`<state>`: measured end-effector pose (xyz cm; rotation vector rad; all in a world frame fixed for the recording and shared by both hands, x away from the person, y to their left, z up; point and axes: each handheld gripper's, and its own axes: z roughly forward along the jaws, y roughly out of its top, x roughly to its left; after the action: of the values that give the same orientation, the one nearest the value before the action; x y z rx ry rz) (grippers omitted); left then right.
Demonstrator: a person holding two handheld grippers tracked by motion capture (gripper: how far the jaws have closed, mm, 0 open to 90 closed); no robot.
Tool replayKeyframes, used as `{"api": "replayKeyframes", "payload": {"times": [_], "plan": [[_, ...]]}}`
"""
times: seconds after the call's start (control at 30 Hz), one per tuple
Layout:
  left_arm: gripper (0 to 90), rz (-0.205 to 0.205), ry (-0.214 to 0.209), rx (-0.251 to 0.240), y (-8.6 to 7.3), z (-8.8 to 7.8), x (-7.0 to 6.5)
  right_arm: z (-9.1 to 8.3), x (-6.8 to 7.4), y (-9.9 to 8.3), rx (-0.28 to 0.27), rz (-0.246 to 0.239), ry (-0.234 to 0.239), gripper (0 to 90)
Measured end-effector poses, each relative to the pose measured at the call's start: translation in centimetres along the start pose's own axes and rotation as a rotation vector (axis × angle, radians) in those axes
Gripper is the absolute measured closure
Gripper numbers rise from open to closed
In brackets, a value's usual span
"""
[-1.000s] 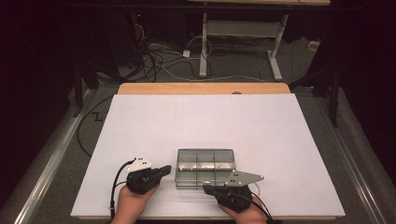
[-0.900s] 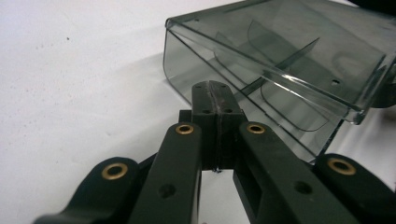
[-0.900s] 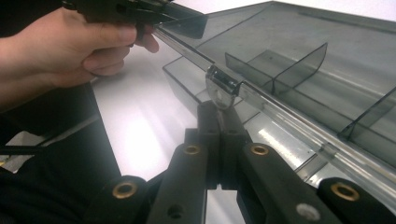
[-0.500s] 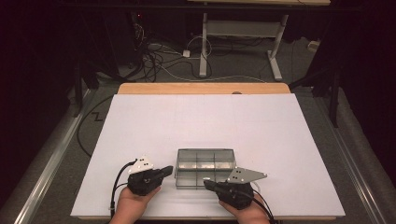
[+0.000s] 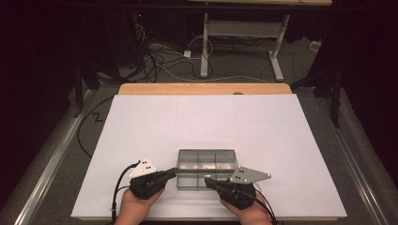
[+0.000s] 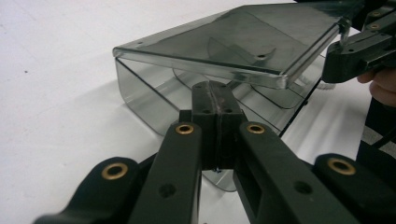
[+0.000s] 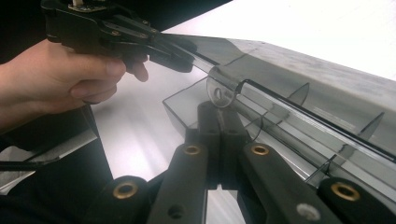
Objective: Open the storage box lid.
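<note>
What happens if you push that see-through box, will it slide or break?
The clear plastic box looks thin-walled and has nothing in its compartments, so it is probably light and stiff. On the smooth white table it would likely slide easily. Its glossy lid may be slippery.

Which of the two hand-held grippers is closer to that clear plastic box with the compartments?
Hard to rank: both reach it. The left gripper, jaws shut, touches the box at its near left corner. The right gripper, also shut, meets its near edge, by the front latch tab.
</note>
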<state>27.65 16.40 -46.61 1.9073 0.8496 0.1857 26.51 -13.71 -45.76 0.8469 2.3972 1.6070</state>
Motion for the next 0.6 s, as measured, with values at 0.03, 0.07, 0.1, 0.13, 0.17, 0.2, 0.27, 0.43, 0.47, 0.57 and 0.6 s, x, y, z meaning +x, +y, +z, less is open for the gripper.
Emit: {"api": "replayKeyframes", "payload": {"times": [0.03, 0.07, 0.1, 0.13, 0.17, 0.2, 0.27, 0.43, 0.47, 0.57, 0.6], "plan": [[88.0, 0.002, 0.005, 0.003, -0.01, 0.08, -0.04, -0.01, 0.00, 0.01, -0.002, -0.001, 0.000, 90.0], [88.0, 0.001, 0.008, 0.004, -0.03, 0.12, -0.04, 0.00, -0.01, 0.01, -0.005, -0.001, 0.001, 90.0], [88.0, 0.001, 0.006, 0.003, -0.07, 0.15, -0.01, 0.01, -0.01, 0.02, -0.004, -0.002, 0.002, 90.0], [88.0, 0.002, 0.005, 0.002, -0.08, 0.16, -0.01, 0.03, 0.00, 0.03, -0.004, -0.004, 0.003, 90.0], [88.0, 0.003, 0.003, 0.001, -0.08, 0.18, -0.03, 0.03, 0.01, 0.04, -0.005, -0.004, 0.004, 90.0], [87.9, 0.003, 0.002, 0.000, -0.08, 0.18, -0.03, 0.05, 0.04, 0.06, -0.007, -0.007, 0.004, 90.0], [87.9, -0.003, -0.004, -0.004, -0.05, 0.17, 0.00, 0.06, 0.11, 0.07, -0.007, -0.012, 0.003, 90.0], [87.9, -0.003, -0.012, -0.008, 0.00, 0.23, -0.07, 0.09, 0.24, 0.02, -0.003, -0.027, 0.007, 90.0], [88.0, -0.004, -0.013, -0.009, 0.01, 0.24, -0.11, 0.08, 0.25, 0.01, -0.003, -0.028, 0.008, 90.0], [87.9, -0.001, -0.017, -0.011, 0.06, 0.26, -0.18, 0.04, 0.26, -0.06, -0.002, -0.031, 0.008, 90.0], [87.9, 0.000, -0.018, -0.013, 0.08, 0.26, -0.20, 0.01, 0.25, -0.09, -0.002, -0.032, 0.008, 90.0]]}}
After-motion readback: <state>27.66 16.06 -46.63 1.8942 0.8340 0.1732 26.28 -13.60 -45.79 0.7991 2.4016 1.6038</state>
